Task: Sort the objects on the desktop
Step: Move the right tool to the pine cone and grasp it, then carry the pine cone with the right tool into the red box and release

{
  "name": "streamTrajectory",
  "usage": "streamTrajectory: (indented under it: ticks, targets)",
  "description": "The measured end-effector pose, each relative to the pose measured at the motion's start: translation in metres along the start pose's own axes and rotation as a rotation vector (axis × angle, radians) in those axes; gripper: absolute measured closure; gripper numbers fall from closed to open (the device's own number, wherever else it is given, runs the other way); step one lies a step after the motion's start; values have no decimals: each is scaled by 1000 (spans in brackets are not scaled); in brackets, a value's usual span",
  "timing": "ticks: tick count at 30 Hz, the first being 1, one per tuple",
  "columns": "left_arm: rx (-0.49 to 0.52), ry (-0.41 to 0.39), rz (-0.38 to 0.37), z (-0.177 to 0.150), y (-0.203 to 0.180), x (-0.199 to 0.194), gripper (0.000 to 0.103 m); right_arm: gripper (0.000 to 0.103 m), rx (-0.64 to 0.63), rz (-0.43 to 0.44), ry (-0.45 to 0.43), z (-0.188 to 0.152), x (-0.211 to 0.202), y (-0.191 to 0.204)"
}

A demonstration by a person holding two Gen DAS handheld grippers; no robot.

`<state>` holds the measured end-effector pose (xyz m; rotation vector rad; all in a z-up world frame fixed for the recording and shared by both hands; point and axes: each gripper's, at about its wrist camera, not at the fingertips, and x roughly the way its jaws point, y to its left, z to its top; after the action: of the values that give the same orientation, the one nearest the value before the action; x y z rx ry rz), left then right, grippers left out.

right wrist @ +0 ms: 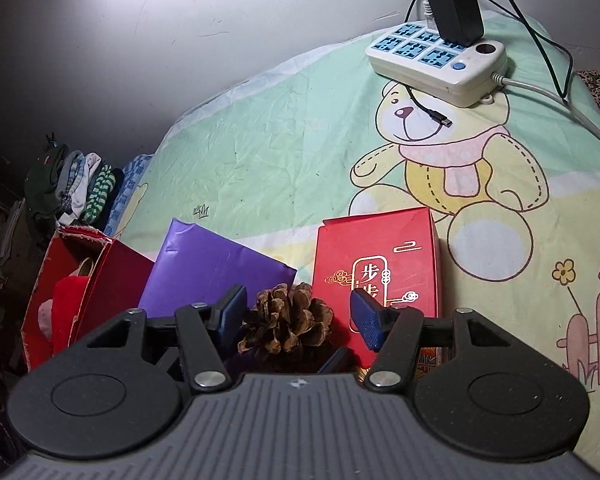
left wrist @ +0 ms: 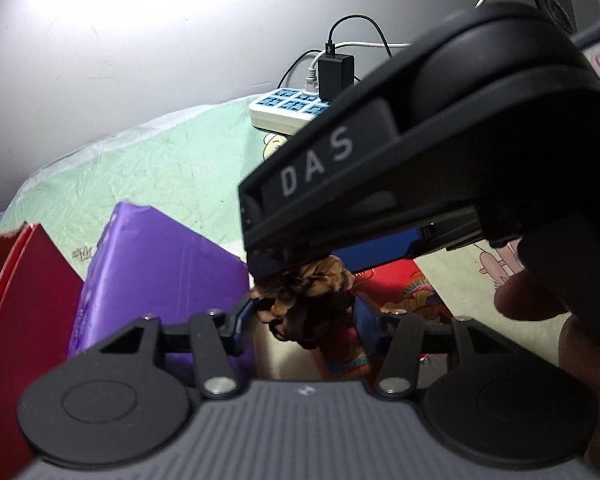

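A brown pine cone [right wrist: 288, 322] sits between the blue pads of my right gripper [right wrist: 298, 316], whose jaws stand apart around it without touching. In the left wrist view the same pine cone [left wrist: 304, 300] lies between the fingers of my left gripper [left wrist: 304, 314], and the right gripper's black body [left wrist: 420, 152] reaches in from the right, just above the cone. The left fingers are close beside the cone; I cannot tell whether they press on it. A purple box [right wrist: 216, 268], a red printed box [right wrist: 378, 264] and an open dark red box [right wrist: 88, 280] stand around it.
A white power strip [right wrist: 436, 60] with a black charger and cables lies at the back on the green bear-print cloth [right wrist: 280, 152]. Folded clothes [right wrist: 72, 184] sit at the far left. A grey wall rises behind.
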<state>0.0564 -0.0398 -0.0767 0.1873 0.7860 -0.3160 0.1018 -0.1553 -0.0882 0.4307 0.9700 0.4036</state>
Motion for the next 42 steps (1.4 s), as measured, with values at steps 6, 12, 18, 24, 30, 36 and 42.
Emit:
streamTrajectory:
  ticks: [6,12,18,24,30,36,42]
  targets:
    - [-9,-8,-63,-3,-3,-19,50,52,79,6,10,-12,-13,-7]
    - [7,-80,-87,-2,-3,-58,50,51,123,17,-36,-23,-42,5]
    - [-6,-151,-69,-11,21,-97,50,51,84,9,-95,-33,-65,39]
    - [-49,-208,-15,-20,73,-138,50,50,34,49,-116,-37,-62,90]
    - [-89,-242,64,-28,133,-166,50,50,-77,103,-125,-36,-44,162]
    - [-138,-211,113,-43,188,-168,50,50,-150,149,-93,-33,-6,220]
    - [-162,-138,100,-58,231,-143,50,50,-171,151,-31,-42,40,253]
